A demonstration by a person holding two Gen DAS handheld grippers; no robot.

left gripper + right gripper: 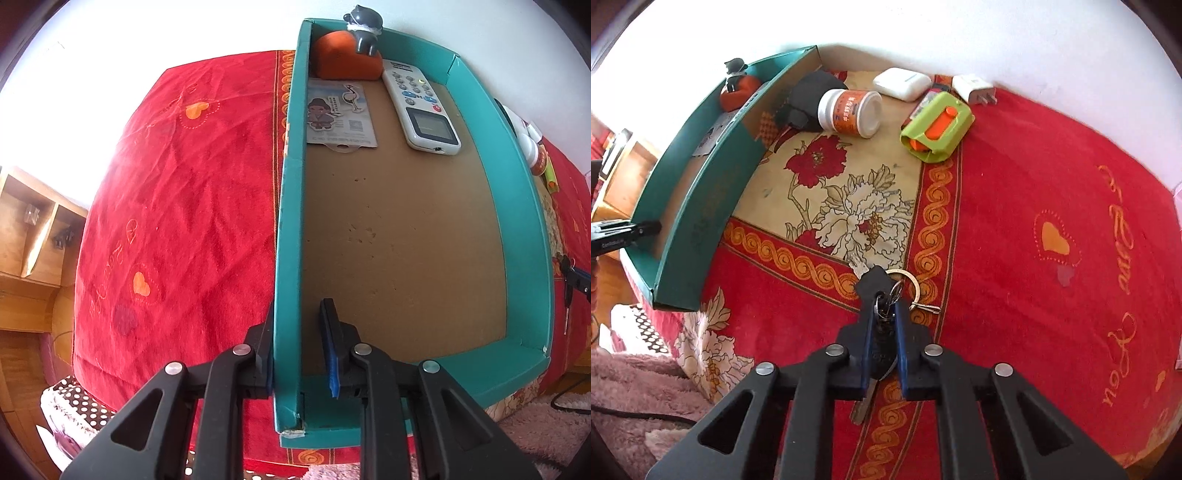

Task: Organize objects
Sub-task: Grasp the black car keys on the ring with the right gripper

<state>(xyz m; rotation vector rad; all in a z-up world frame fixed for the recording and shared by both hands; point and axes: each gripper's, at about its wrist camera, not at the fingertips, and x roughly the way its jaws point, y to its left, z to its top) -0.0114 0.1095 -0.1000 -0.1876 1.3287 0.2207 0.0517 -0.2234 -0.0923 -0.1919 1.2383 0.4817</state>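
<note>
The left hand-held gripper (pixel 301 345) clamps the box (pixel 524 206) wall; the right hand-held gripper (pixel 885 334) grasps keys (pixel 882 314) on the bed (pixel 1015 229). A bottle (pixel 849 112) and green case (pixel 938 125) lie far off.

Box floor (pixel 406 240) — near half bare

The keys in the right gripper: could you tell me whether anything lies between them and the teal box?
Nothing visible does. Between the keys, held in the right gripper, and the teal box lies only bare red blanket. The bottle and green case sit farther back.
</note>
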